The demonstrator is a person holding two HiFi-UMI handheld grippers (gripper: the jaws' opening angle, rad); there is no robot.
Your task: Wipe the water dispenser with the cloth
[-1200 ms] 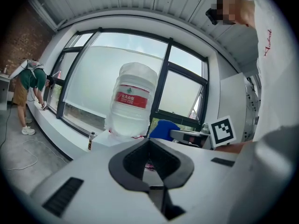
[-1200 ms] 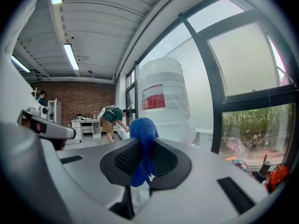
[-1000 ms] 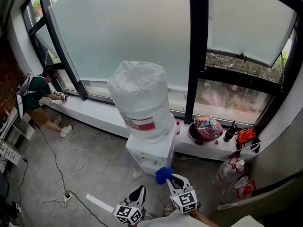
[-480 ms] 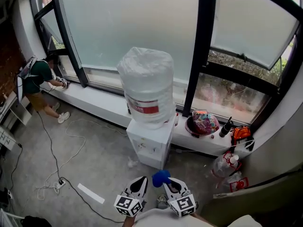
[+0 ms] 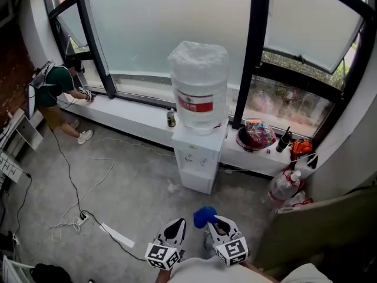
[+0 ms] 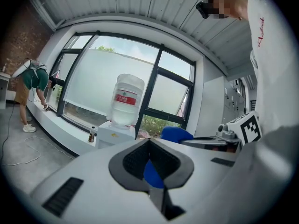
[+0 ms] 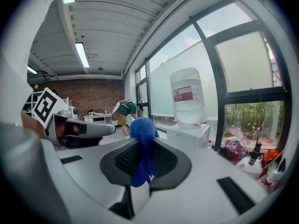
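Our right gripper (image 5: 212, 223) has its fingers closed on the blue cloth (image 7: 141, 130). Our left gripper (image 5: 175, 226) has its fingers closed together, holding nothing. The water dispenser (image 5: 197, 158) stands against the window ledge (image 5: 135, 118), well apart from both grippers. Only the right gripper view shows a ceiling lamp (image 7: 81, 54).

Blue cloth (image 5: 204, 217). White dispenser (image 5: 197, 158); clear bottle (image 5: 198, 69), red label (image 5: 195, 104). Light-grey left gripper (image 5: 174, 226) and right gripper (image 5: 215, 223), each with black-and-white square markers (image 5: 162, 256). Grey floor (image 5: 129, 193). Black window frames (image 5: 254, 52). White sill (image 5: 135, 114). Green shirt (image 5: 53, 80). Orange bag (image 5: 301, 148). Red-brown brick wall (image 5: 10, 69).
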